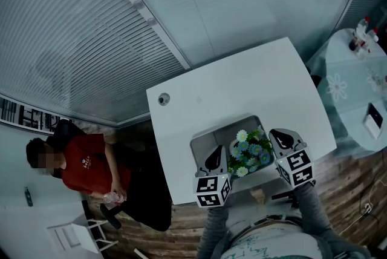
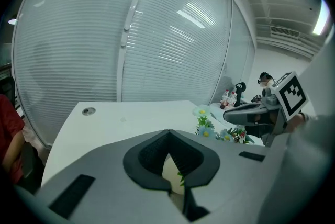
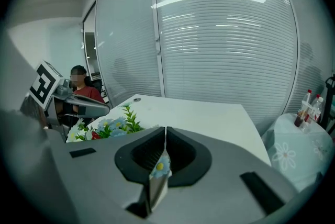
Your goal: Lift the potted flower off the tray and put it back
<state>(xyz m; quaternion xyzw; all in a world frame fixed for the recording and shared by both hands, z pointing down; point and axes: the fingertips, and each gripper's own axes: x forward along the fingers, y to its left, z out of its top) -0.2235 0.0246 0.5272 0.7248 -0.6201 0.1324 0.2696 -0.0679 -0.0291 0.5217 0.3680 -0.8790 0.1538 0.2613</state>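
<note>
nearest us, the left gripper [image 2: 167,133] has its jaws closed tip to tip, with nothing pinched between them. through the hollow behind the tips we see a pale pot [image 2: 172,171] and a green leaf. the right gripper [image 3: 165,130] is closed the same way and grips nothing, with a blue bloom [image 3: 159,166] showing through its hollow.

from the head view we see the two sitting on either side of the potted flower [image 1: 249,152], the left one at its left and the right one at its right. both are close against it, but we cannot tell whether they press on it.

the plant is over the right part of the grey tray [image 1: 202,144]. we cannot tell whether its base rests there. the tray lies near the closest edge of the white table [image 1: 242,85].

farther off, a person in a red shirt [image 1: 84,162] sits at the left. a round table [image 1: 347,91] with bottles [image 1: 363,31] stands at the right. blinds [image 1: 91,22] fill the far side.
</note>
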